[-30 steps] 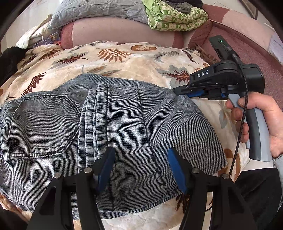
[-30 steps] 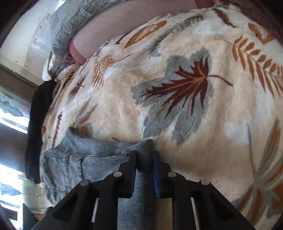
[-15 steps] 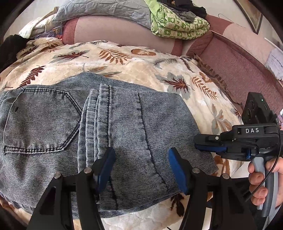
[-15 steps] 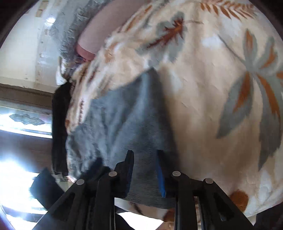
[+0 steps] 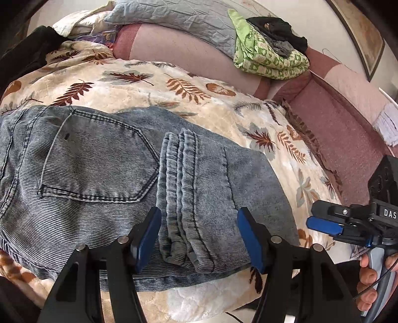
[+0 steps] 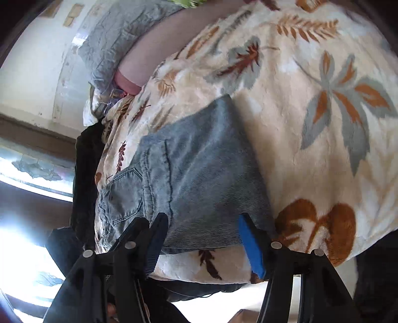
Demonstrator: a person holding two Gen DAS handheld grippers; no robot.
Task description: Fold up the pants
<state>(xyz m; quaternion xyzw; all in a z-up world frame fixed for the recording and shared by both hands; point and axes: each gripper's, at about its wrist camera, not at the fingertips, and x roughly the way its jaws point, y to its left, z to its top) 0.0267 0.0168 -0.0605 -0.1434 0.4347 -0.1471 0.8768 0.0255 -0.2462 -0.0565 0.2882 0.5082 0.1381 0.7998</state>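
Note:
Grey-blue denim pants (image 5: 104, 179) lie folded on a cream leaf-print blanket (image 5: 154, 84), back pocket up, with the hem ends laid across the middle. They also show in the right wrist view (image 6: 199, 179). My left gripper (image 5: 199, 238) is open and empty, hovering over the near edge of the pants. My right gripper (image 6: 204, 238) is open and empty, just off the pants' near right corner. It shows in the left wrist view (image 5: 323, 223) to the right of the pants, held by a hand.
A pink sofa back (image 5: 179, 49) carries a grey quilt (image 5: 174, 17) and a green patterned cloth (image 5: 268, 59). Dark clothing (image 5: 24, 54) lies at the far left. The blanket's front edge drops off near the grippers.
The right gripper let go of the pants' far corner, drew back toward the near right edge and opened. The left gripper shifted slightly and stays open.

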